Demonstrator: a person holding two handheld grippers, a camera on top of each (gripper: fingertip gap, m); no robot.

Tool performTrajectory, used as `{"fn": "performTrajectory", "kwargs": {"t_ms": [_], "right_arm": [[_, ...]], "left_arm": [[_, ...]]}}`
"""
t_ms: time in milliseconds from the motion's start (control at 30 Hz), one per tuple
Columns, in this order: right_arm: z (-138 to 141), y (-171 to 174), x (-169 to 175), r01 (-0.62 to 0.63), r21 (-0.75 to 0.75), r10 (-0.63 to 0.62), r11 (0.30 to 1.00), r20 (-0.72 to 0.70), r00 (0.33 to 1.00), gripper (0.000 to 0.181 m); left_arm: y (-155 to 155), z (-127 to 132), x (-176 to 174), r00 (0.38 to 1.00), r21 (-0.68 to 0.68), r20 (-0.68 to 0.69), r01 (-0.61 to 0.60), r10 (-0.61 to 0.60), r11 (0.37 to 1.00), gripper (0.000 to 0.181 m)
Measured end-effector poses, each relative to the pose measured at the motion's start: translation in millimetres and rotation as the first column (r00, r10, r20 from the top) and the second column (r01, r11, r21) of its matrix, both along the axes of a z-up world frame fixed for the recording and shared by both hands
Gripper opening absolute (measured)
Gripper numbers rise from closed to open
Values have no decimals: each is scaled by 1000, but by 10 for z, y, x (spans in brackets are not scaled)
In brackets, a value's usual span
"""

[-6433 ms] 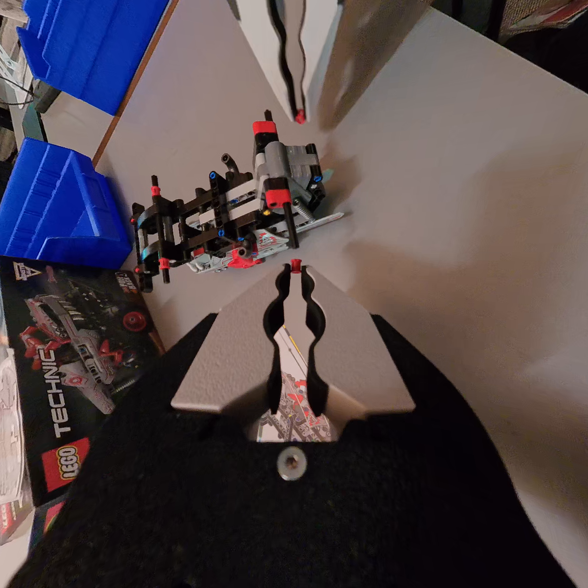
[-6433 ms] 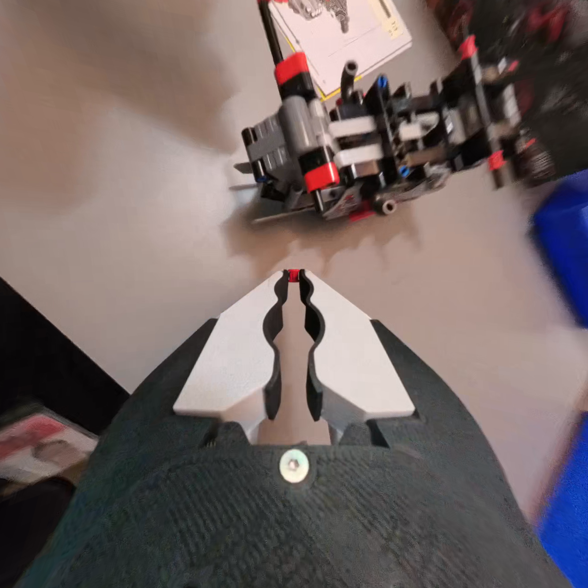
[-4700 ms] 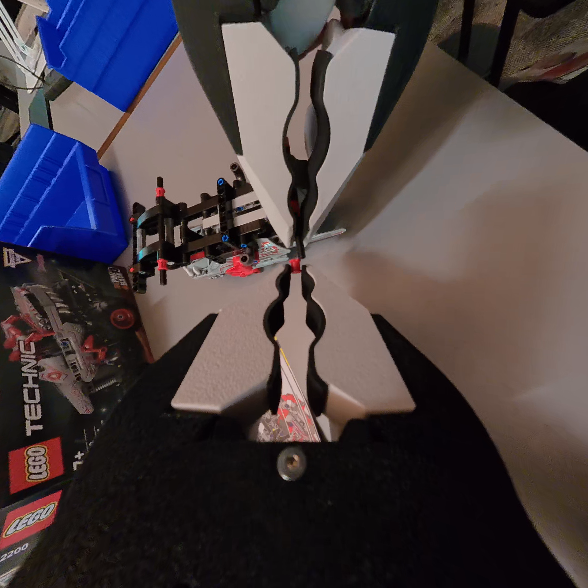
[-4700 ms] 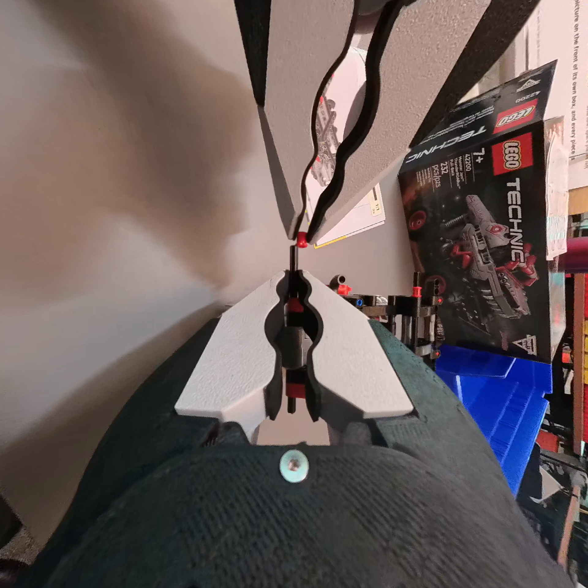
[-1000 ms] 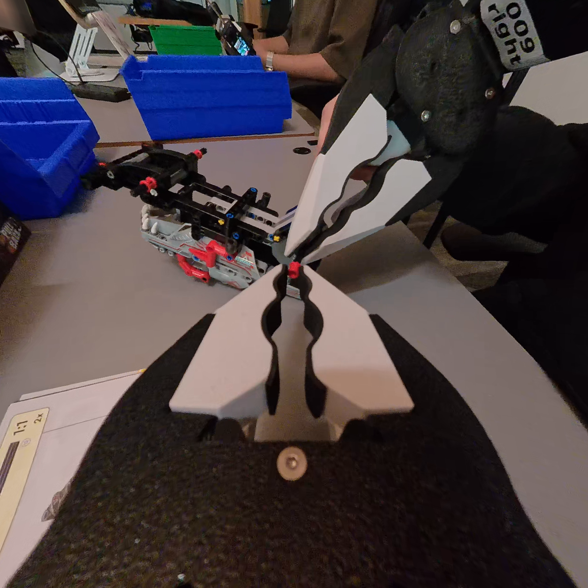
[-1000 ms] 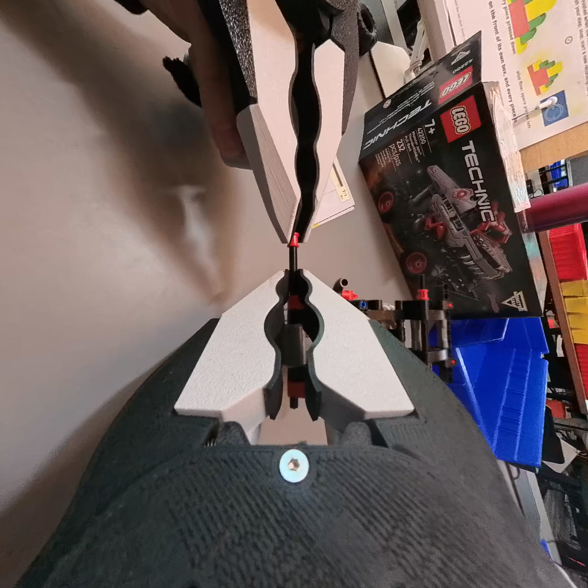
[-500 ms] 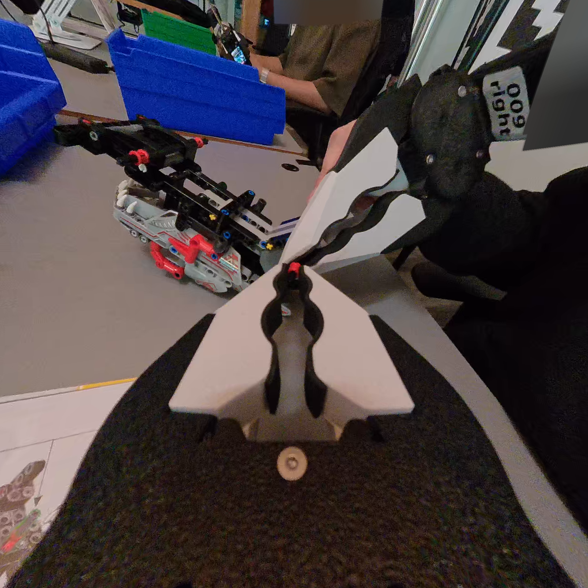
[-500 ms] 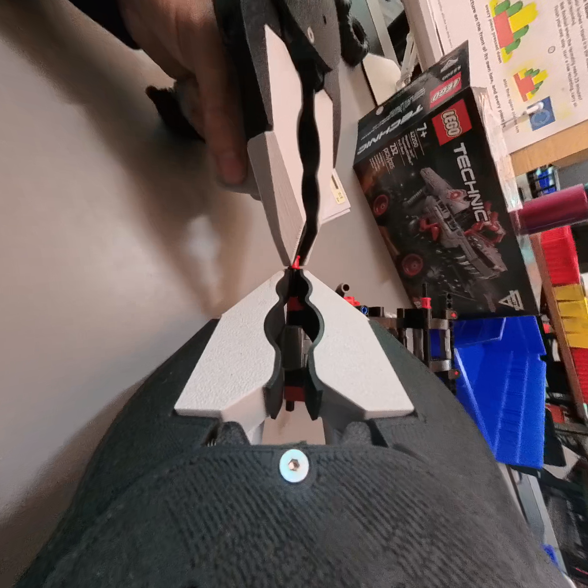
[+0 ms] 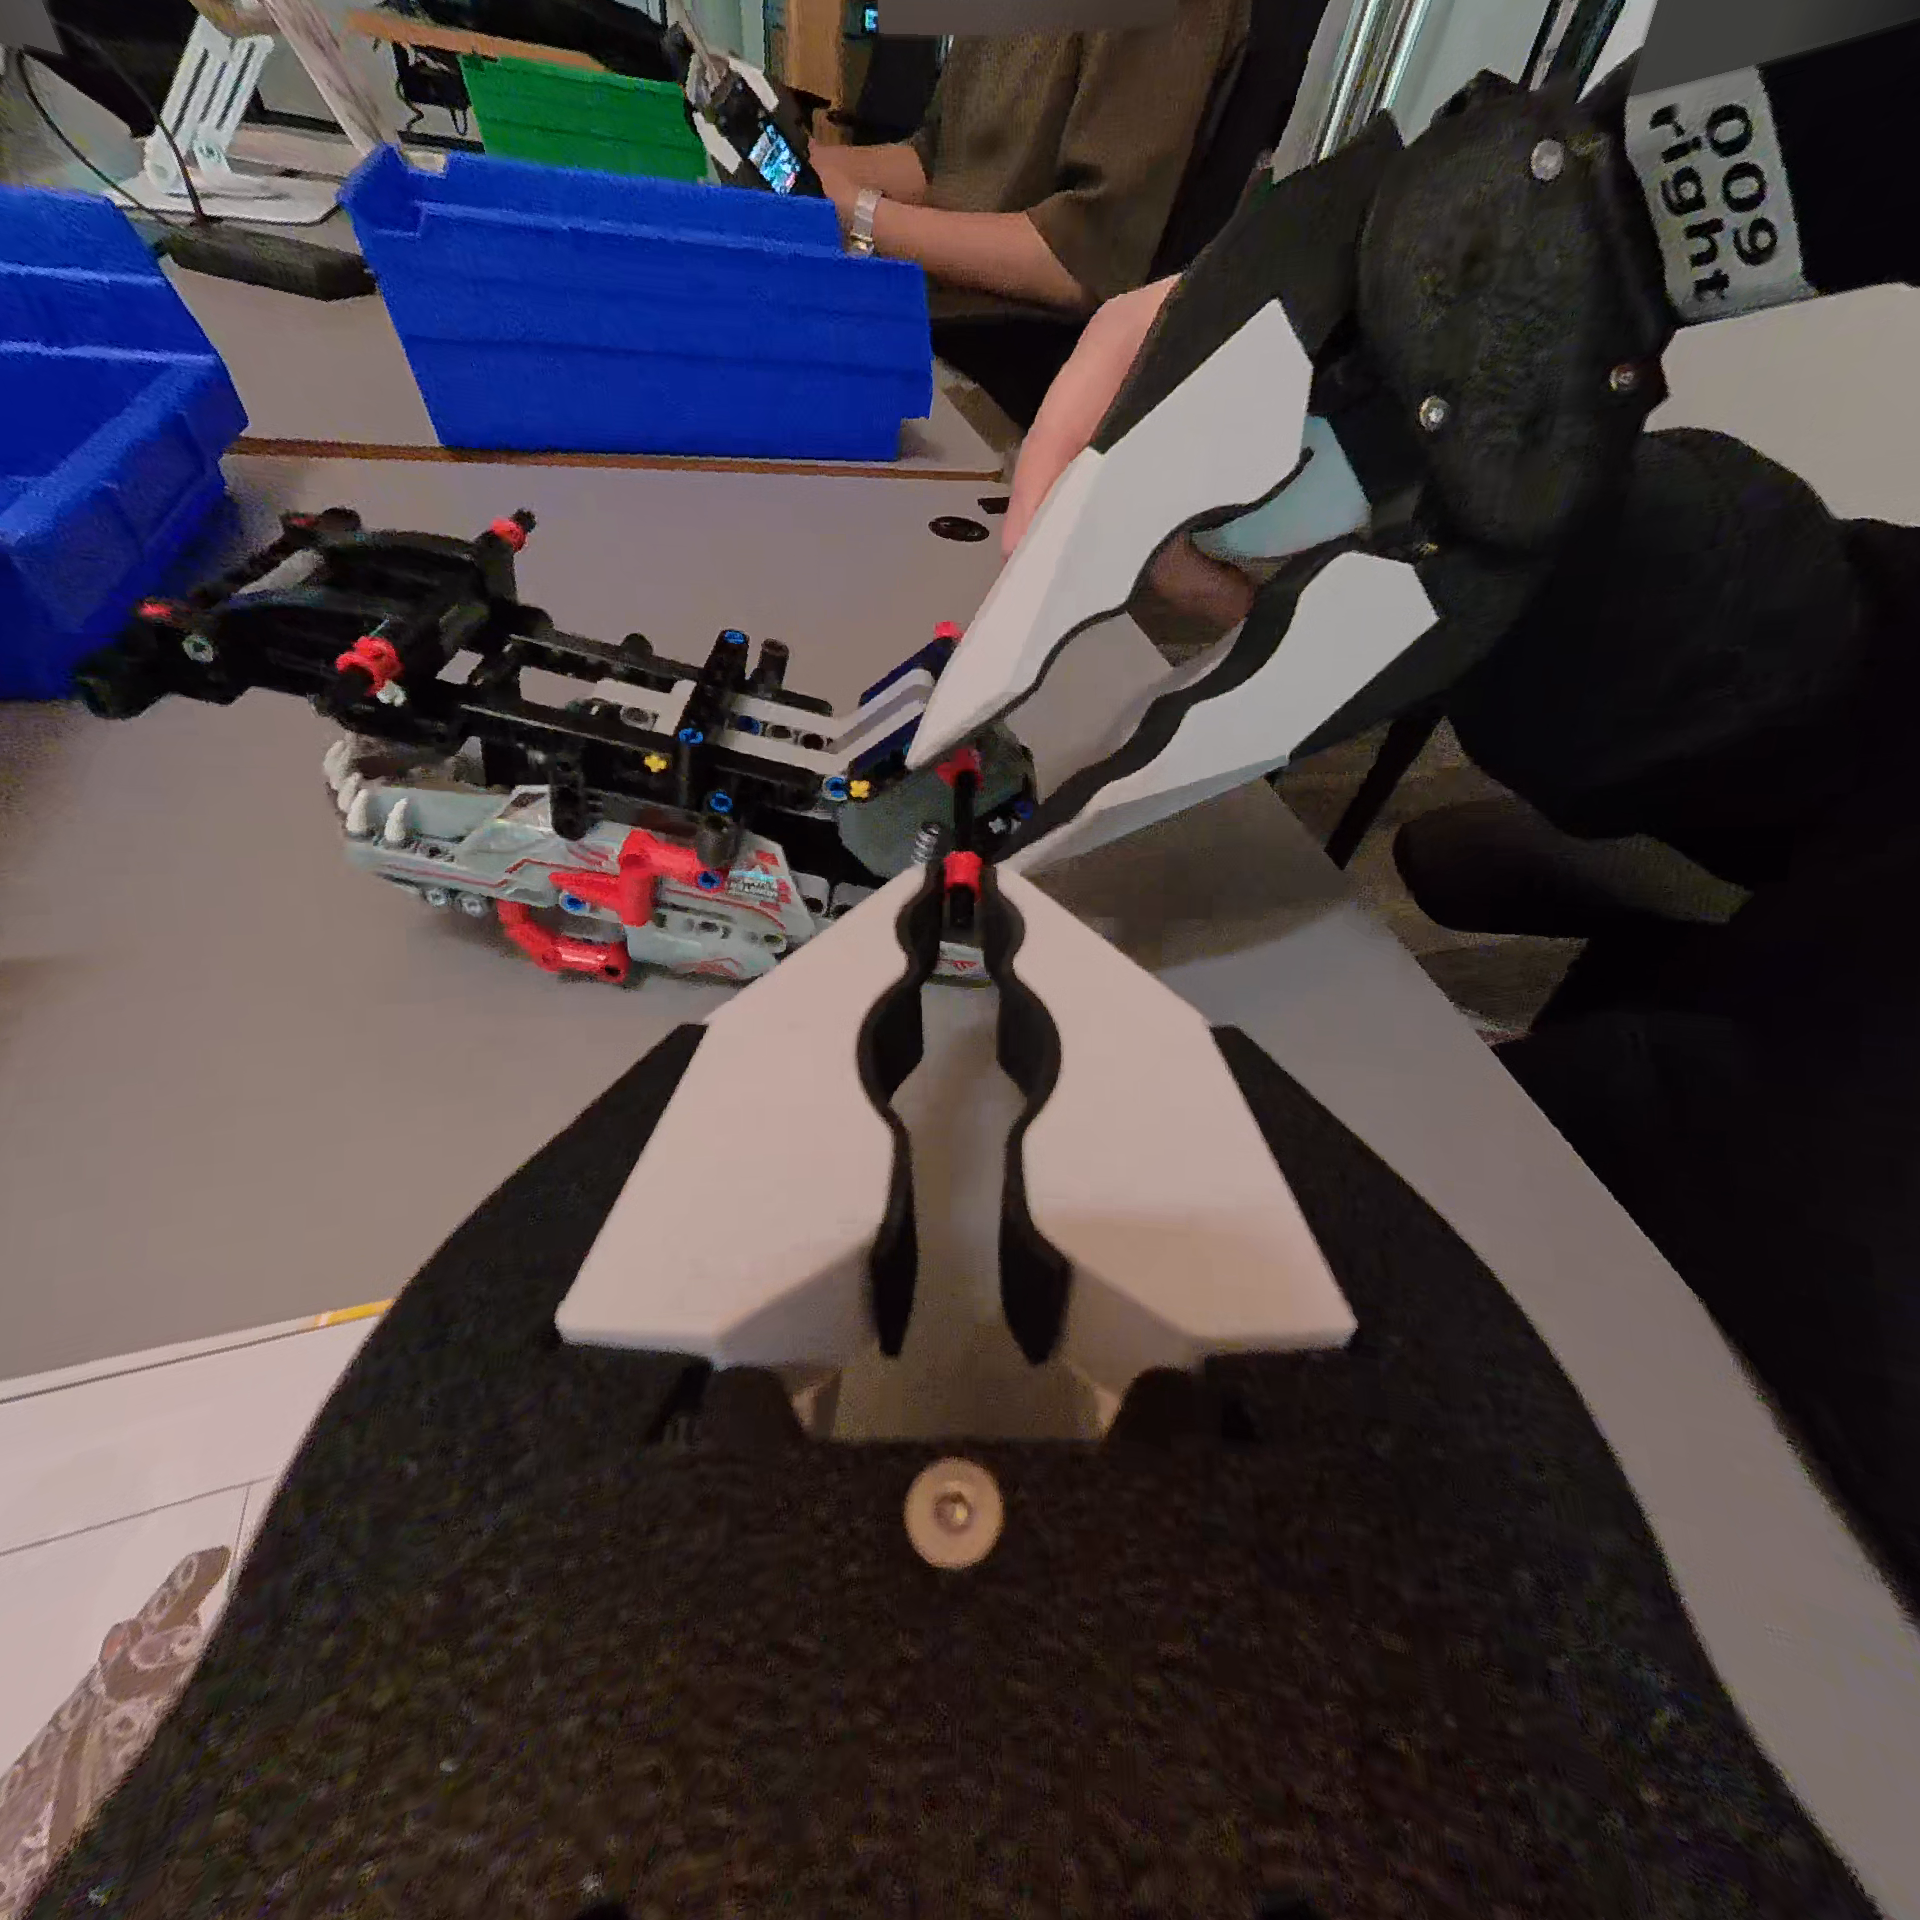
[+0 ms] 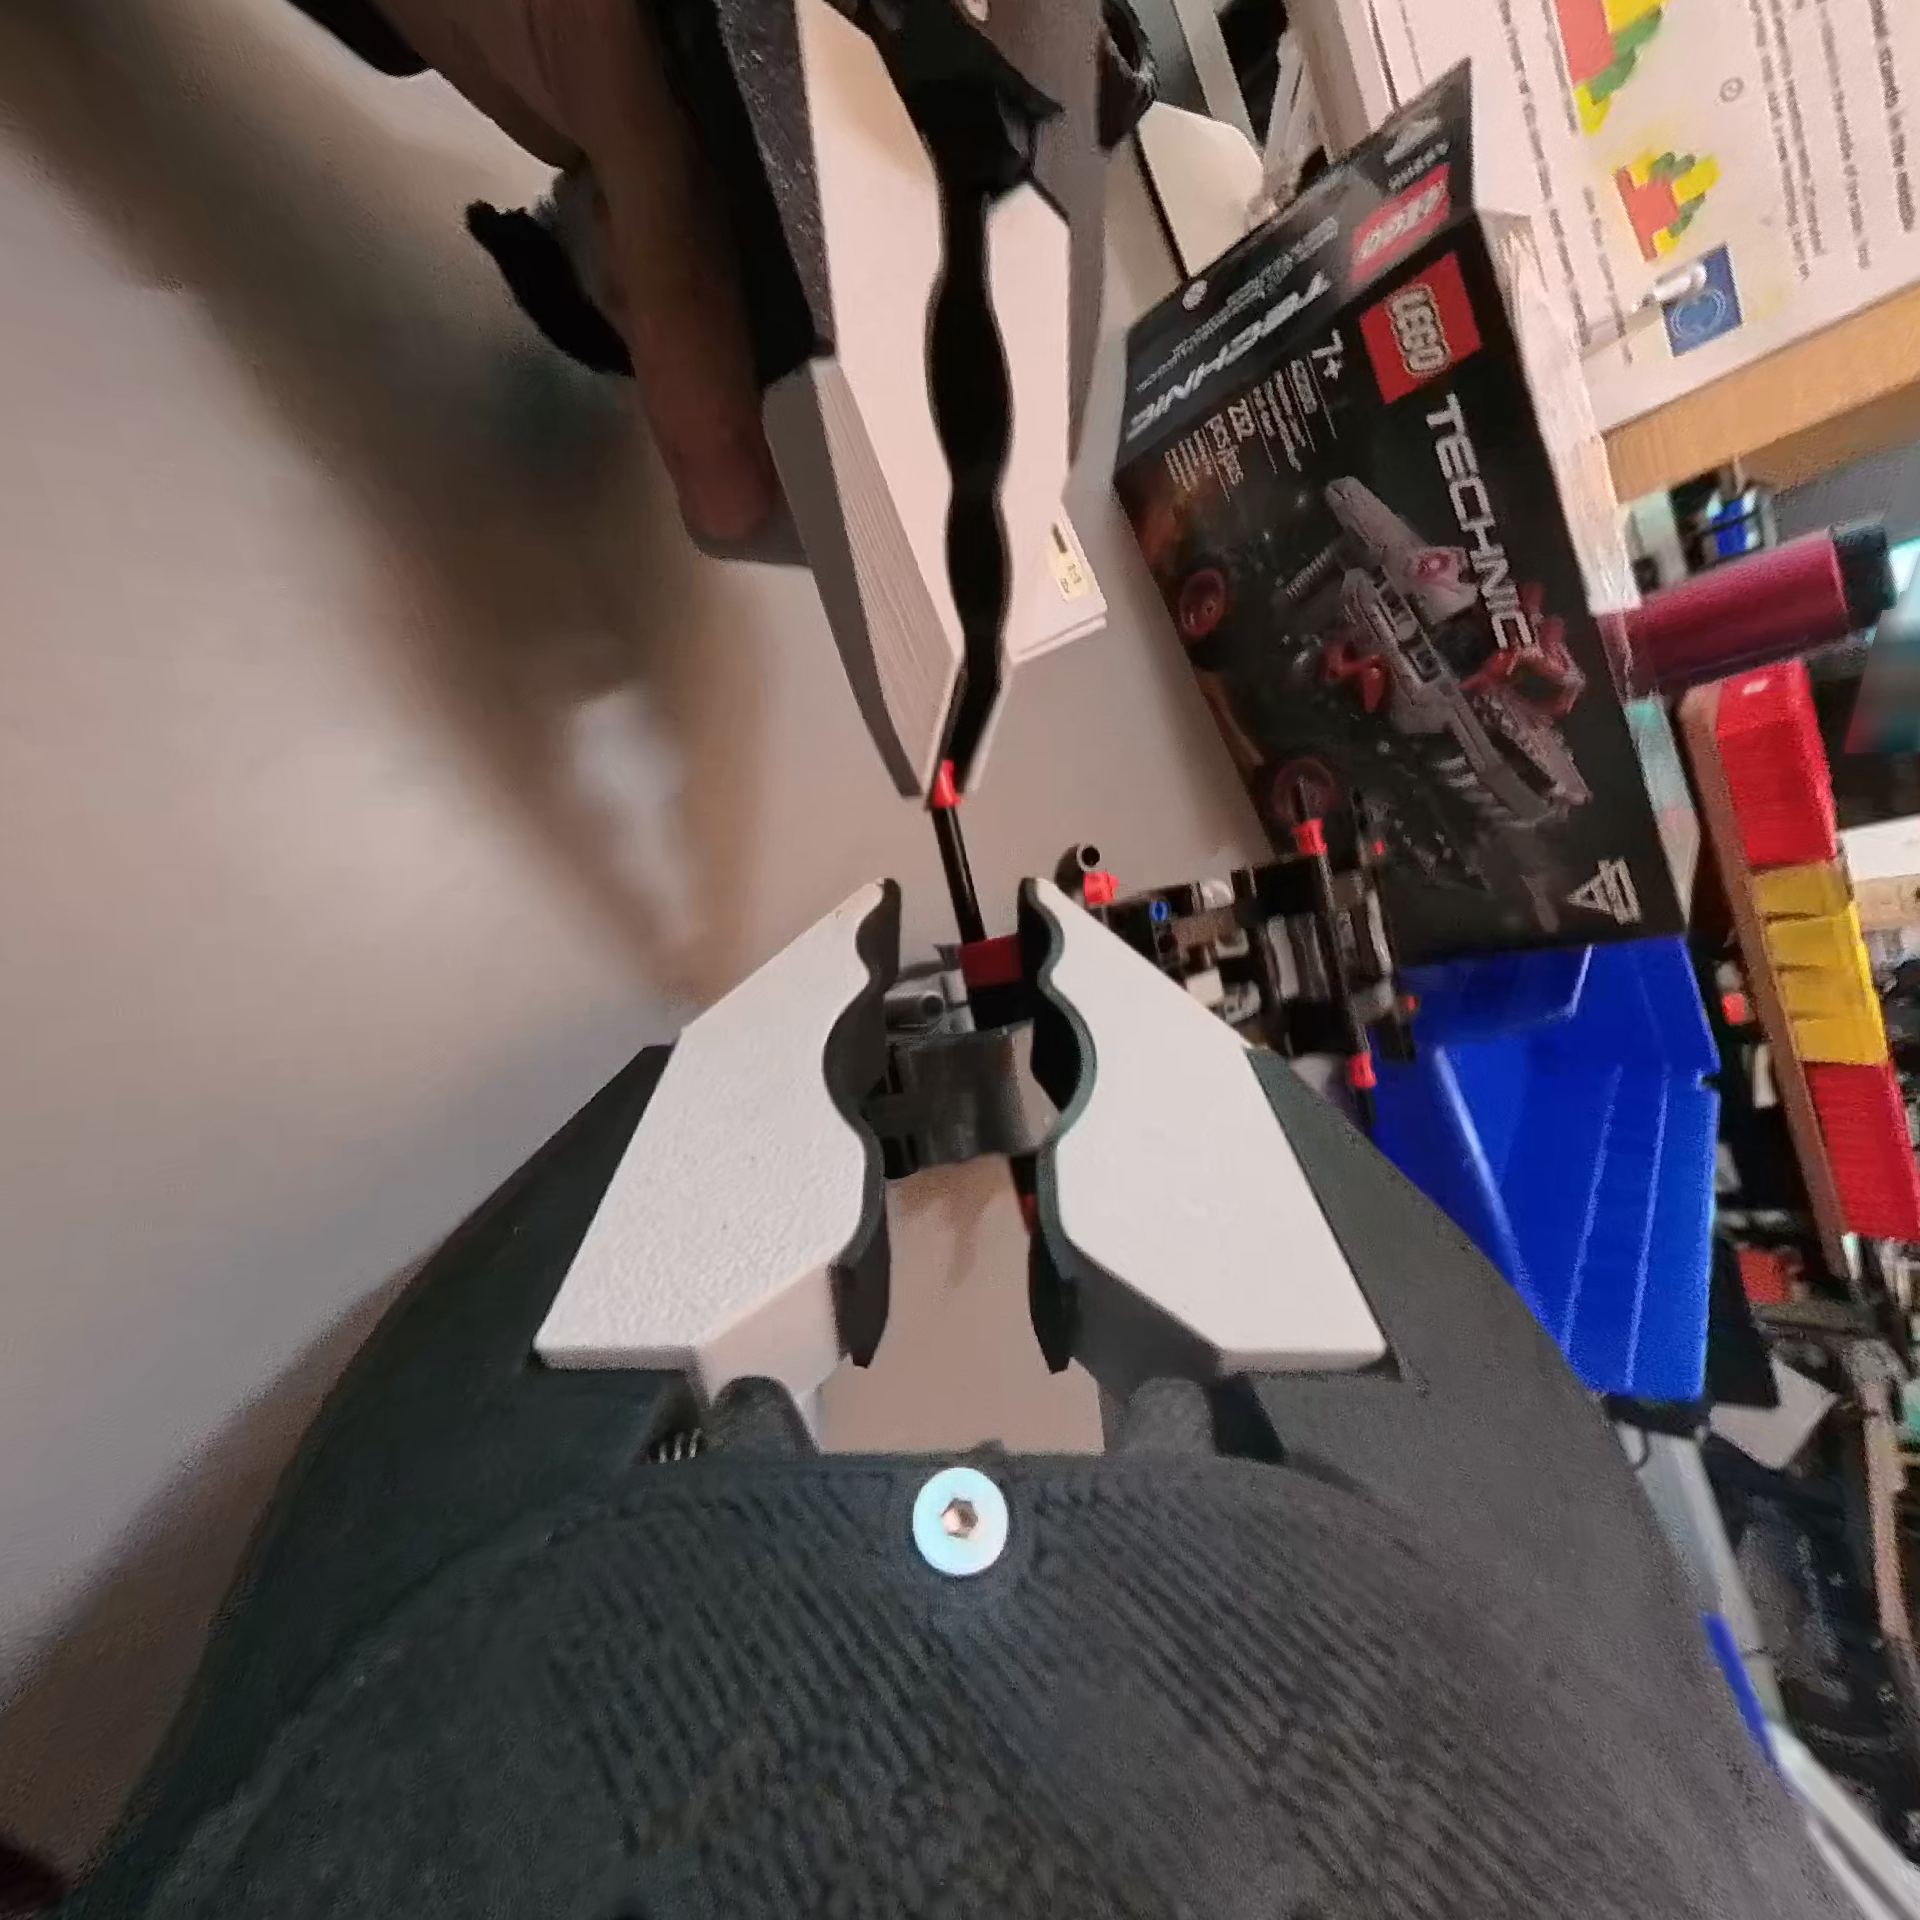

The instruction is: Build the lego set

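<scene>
The partly built Lego model (image 9: pixel 582 790), black, grey and red, lies on the grey table (image 9: pixel 208 1091). A black axle (image 10: pixel 956 862) sticks out of its rear end. My left gripper (image 9: pixel 958 894) is shut on the small red bush (image 9: pixel 961 881) at the tip of that axle. It also shows in the right wrist view (image 10: pixel 951 779), coming from above. My right gripper (image 10: pixel 958 914) is open, its fingers standing either side of the model's grey rear block (image 10: pixel 956 1101). In the left wrist view the right gripper (image 9: pixel 971 800) straddles the model's rear.
Two blue bins (image 9: pixel 644 312) (image 9: pixel 94 436) stand behind the model. The instruction booklet (image 9: pixel 125 1507) lies at the near left. The Lego box (image 10: pixel 1403 582) stands beside a blue bin (image 10: pixel 1538 1143). A person (image 9: pixel 1039 156) sits at the far table. The table edge (image 9: pixel 1455 1039) runs close on the right. Less than 4 cm separates the two grippers' tips.
My right gripper has opened; its jaws, shut on the model's rear block half a second ago, now stand apart. My left gripper still pinches the red bush on the axle tip.
</scene>
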State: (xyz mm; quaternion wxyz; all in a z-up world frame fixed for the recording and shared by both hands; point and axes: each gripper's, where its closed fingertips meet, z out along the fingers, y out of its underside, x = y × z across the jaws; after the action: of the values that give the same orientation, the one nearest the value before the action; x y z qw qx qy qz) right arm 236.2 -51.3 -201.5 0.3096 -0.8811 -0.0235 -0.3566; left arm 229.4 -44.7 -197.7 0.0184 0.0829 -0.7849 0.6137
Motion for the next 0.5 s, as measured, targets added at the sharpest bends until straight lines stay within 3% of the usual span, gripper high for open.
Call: {"fn": "performTrajectory", "kwargs": {"t_ms": [200,367,433,500], "right_arm": [[246,-397,-165,69,176,-62,982,-47,997,31],[111,-838,-78,238,240,-198,941,-177,964,40],[116,-786,-60,225,329,-154,917,-226,962,41],[164,-708,-24,196,406,-107,893,-232,967,29]], "left_arm": [[32,8,36,1000,-7,16,-19,19,1000,4],[43,15,57,999,-5,23,-26,27,1000,4],[34,6,64,999,4,34,-32,32,999,4],[21,3,56,999,4,36,-27,27,1000,4]]}}
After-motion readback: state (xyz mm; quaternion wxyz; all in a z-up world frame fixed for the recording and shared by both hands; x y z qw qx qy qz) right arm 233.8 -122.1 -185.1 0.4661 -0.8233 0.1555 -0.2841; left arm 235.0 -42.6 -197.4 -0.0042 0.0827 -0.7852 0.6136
